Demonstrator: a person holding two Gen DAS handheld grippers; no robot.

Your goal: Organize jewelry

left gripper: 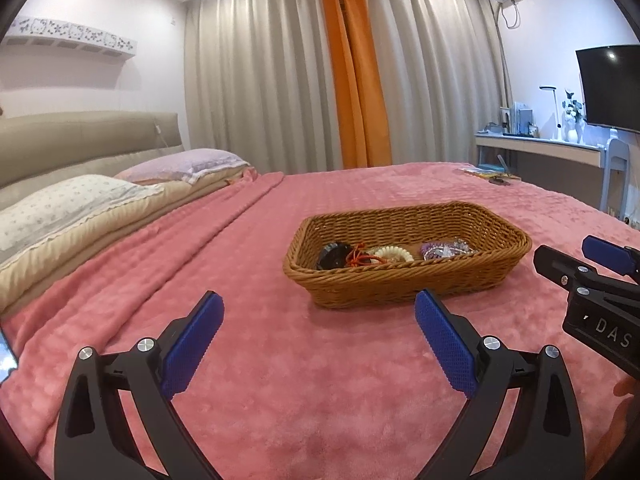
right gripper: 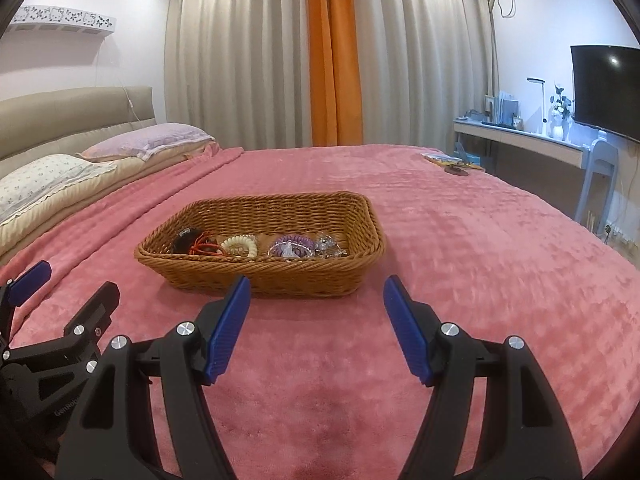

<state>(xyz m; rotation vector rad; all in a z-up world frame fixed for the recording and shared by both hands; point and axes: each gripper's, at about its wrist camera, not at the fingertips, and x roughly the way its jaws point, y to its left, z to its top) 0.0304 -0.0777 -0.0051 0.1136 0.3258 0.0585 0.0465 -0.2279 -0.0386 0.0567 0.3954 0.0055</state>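
Note:
A brown wicker basket (left gripper: 404,280) (right gripper: 264,276) sits on the pink bedspread. Along its near side lie a black bracelet (left gripper: 334,255) (right gripper: 187,239), a red cord piece (left gripper: 358,258) (right gripper: 206,247), a cream coil band (left gripper: 390,254) (right gripper: 239,245), a purple coil band (left gripper: 436,249) (right gripper: 290,246) and a clear crystal piece (left gripper: 460,246) (right gripper: 329,246). My left gripper (left gripper: 318,340) is open and empty, short of the basket's near left corner. My right gripper (right gripper: 316,328) is open and empty, just in front of the basket; it also shows in the left wrist view (left gripper: 592,264).
The pink bedspread (right gripper: 460,260) covers a wide bed. Pillows (left gripper: 72,208) and a padded headboard lie to the left. Some flat items (right gripper: 452,162) rest at the bed's far right corner. A desk (right gripper: 520,136), chair and TV stand at the right wall.

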